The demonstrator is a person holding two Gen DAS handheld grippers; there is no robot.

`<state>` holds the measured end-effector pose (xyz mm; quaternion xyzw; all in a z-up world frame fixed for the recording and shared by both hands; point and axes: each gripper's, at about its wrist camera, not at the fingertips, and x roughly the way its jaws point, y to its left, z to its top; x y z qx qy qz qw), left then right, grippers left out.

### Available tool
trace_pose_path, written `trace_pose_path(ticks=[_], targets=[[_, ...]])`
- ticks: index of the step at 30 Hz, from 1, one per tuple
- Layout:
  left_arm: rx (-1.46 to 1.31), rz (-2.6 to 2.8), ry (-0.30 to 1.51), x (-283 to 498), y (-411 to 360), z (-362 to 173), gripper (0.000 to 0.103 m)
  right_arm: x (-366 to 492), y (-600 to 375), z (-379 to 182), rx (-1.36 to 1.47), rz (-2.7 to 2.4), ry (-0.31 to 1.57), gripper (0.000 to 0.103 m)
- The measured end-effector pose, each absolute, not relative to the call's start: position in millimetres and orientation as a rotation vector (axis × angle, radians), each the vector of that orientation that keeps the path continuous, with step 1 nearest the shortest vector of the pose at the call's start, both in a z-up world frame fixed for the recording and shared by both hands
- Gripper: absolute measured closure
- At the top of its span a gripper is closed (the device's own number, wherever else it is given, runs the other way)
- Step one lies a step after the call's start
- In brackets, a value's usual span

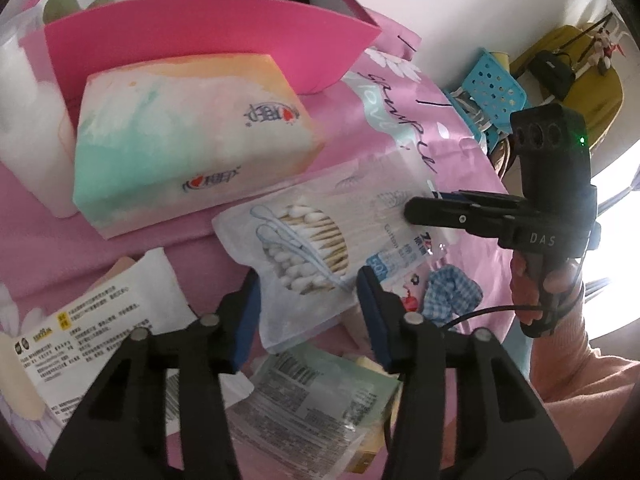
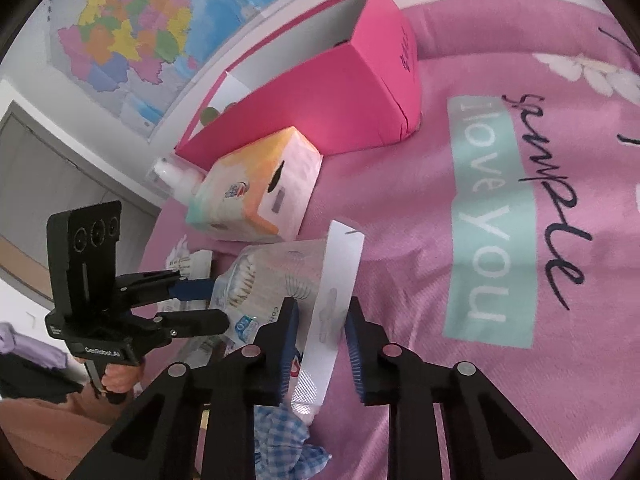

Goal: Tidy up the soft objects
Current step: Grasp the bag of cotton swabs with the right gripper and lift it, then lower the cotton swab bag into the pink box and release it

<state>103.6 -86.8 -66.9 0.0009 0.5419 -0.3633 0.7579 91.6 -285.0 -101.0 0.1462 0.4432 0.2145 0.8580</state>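
Surface: a pink bedsheet point(image 2: 520, 360) with dark script and a teal band of lettering, covered in loose goods.
Task item: a cotton swab bag point(image 1: 304, 240), clear with a white header strip, lies flat on the sheet just in front of the tissue pack point(image 1: 180, 128), with a gripper at each end.
Right gripper point(image 2: 322, 340): jaws narrow. From the left wrist view they are pinched on the bag's far edge; from its own camera the white header strip runs between the blue pads.
Left gripper point(image 1: 312, 312): jaws partly apart and astride the near end of the bag, one blue pad by each side edge. I cannot tell whether the pads press on it.
Right hand point(image 1: 536, 292): wrapped round the gripper's handle, with a peach sleeve behind it.
Container: an open pink box point(image 1: 224, 28) with a white lining stands behind the tissue pack, touching or just beside it; dark and green items inside are not identifiable.
Other goods: a blue checked scrunchie point(image 1: 452, 292) lies just beside the bag. White printed packets point(image 1: 100, 320) lie near the left gripper.
Background: a blue perforated basket point(image 1: 492, 84) sits beyond the sheet's edge, and a coloured map point(image 2: 140, 20) hangs on the wall.
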Motion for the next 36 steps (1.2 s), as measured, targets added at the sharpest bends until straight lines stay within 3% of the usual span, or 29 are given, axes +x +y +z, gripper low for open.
trace_pose_path(ticks=[19,36], targets=[[0.004,-0.813,0.94,85,-74,12,0.059,61,-274,-27,0.212,0.475,0.731,0.084],[0.034,-0.707,0.831,145,-83,58,0.059,108,-264,27,0.151,0.47,0.594,0.084]])
